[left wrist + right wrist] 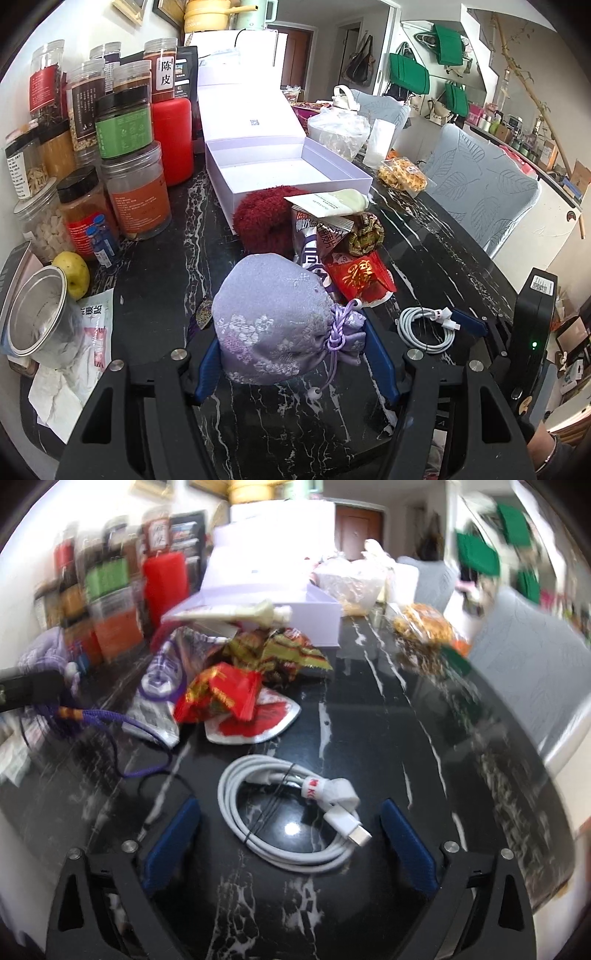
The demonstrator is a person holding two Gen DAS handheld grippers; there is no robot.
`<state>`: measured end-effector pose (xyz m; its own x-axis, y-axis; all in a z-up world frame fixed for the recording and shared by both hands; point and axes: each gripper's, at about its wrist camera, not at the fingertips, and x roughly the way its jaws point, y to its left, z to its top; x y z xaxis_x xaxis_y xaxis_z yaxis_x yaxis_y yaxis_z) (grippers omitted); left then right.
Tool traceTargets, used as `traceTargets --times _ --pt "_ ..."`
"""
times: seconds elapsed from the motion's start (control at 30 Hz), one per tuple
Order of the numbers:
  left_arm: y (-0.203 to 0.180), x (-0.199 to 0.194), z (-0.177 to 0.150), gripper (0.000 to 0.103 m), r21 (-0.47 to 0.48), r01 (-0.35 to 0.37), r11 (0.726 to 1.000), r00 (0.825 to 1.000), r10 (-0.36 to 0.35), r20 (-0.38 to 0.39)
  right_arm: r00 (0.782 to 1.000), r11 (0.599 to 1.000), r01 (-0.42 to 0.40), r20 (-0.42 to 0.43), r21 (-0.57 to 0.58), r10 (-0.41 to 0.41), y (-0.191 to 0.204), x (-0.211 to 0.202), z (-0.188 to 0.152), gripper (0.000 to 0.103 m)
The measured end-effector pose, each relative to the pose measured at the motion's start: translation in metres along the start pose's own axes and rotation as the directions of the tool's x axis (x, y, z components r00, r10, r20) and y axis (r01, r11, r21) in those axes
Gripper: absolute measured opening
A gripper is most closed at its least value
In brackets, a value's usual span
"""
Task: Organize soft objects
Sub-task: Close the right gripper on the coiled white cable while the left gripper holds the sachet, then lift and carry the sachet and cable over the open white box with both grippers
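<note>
Left tool (291, 354) grips lilac pouch (273, 325); dangling cord may snag. Right tool (290, 834) open around coiled cable (291, 812), box (288, 173) at 12 o'clock.

Bright indoor light; right wrist view motion-blurred; glare on table (291, 829); fisheye-bent edges.

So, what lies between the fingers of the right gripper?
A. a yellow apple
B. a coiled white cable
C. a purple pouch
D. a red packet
B: in the right wrist view the coiled white cable lies on the table between the open fingers of the right gripper, touching neither.
</note>
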<state>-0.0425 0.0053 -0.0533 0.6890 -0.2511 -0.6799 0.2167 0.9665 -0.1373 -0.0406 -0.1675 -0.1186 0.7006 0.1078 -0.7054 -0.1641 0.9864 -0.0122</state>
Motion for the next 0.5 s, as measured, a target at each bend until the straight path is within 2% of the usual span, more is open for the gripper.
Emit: traceTargets --times 0.07,0.1,0.13,0.5 --pt "0.0016 0.0019 0.0004 0.066 -0.003 -0.002 1.0 1.0 0.002 -0.005 1.0 1.0 -0.003 -0.016 -0.003 0.003 0.0006 0.0021 0.0027 0.097" --pt "0.0028 0.002 0.0004 0.066 -0.007 0.001 1.0 1.0 -0.001 -0.006 1.0 1.0 -0.002 -0.015 -0.003 0.002 -0.0003 0.0012 0.004 0.079" --pt "0.0036 0.0016 0.0003 0.066 -0.012 0.003 1.0 1.0 -0.003 -0.006 1.0 1.0 0.014 -0.006 0.007 -0.014 -0.0025 -0.0004 0.0049 0.068" --pt "0.0054 -0.0032 0.0022 0.066 -0.012 0.005 1.0 1.0 -0.005 0.014 1.0 1.0 -0.003 -0.013 0.026 0.004 -0.0082 -0.0019 0.007 0.066"
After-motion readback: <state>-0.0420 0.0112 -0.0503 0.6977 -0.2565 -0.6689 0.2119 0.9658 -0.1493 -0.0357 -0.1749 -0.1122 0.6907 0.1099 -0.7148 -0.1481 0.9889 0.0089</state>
